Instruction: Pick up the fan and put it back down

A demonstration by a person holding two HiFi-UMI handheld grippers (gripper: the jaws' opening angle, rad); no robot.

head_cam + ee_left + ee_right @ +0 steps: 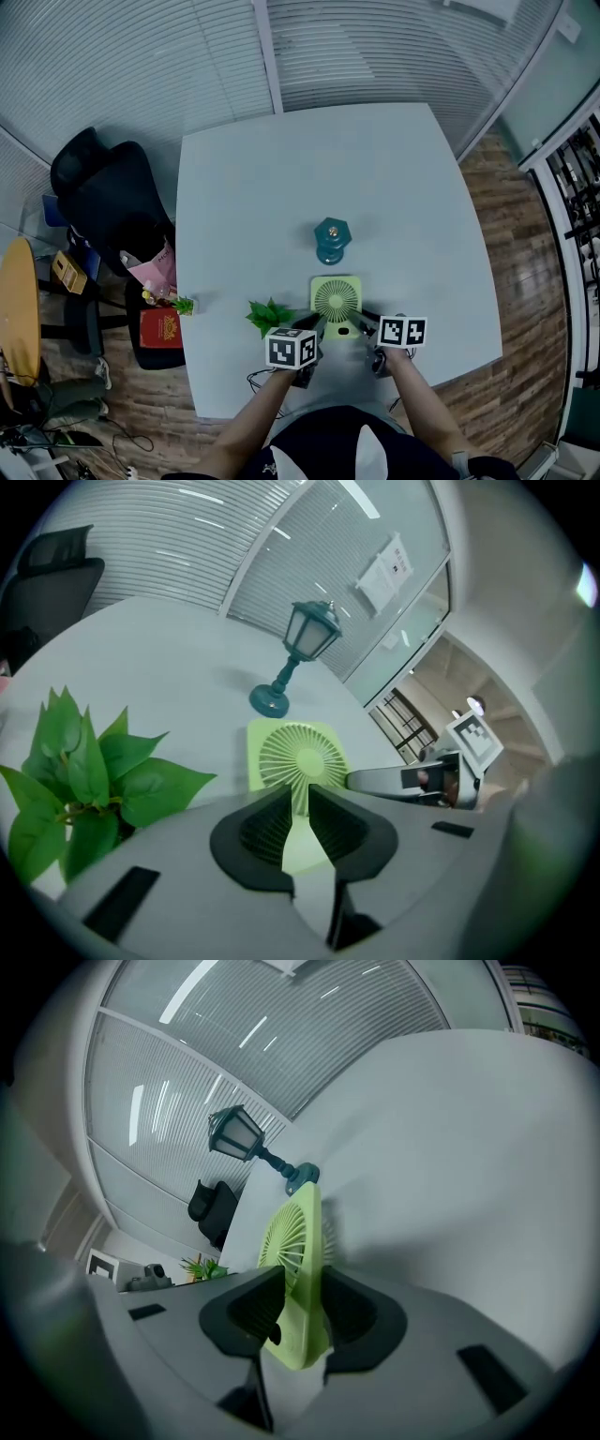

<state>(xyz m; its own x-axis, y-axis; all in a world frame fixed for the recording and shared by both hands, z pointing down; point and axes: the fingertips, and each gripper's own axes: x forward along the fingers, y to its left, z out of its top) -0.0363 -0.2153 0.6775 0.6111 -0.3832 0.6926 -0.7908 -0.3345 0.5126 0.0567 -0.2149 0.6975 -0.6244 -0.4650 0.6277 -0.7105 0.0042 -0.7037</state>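
Observation:
The light green square fan (336, 300) stands near the front edge of the pale table (375, 169). My left gripper (317, 328) is at its lower left corner. In the left gripper view the jaws stand close together, and the fan's (298, 757) pale green lower part fills the narrow gap of that gripper (305, 803). My right gripper (366, 323) is at the fan's lower right side. In the right gripper view the fan (292, 1241) is edge-on, and that gripper (302, 1302) is shut across its thickness.
A dark teal lantern lamp (331, 239) stands just behind the fan. A small leafy green plant (270, 314) sits left of the fan, close to my left gripper. A black chair (108, 197) and a red book (161, 328) are off the table's left side.

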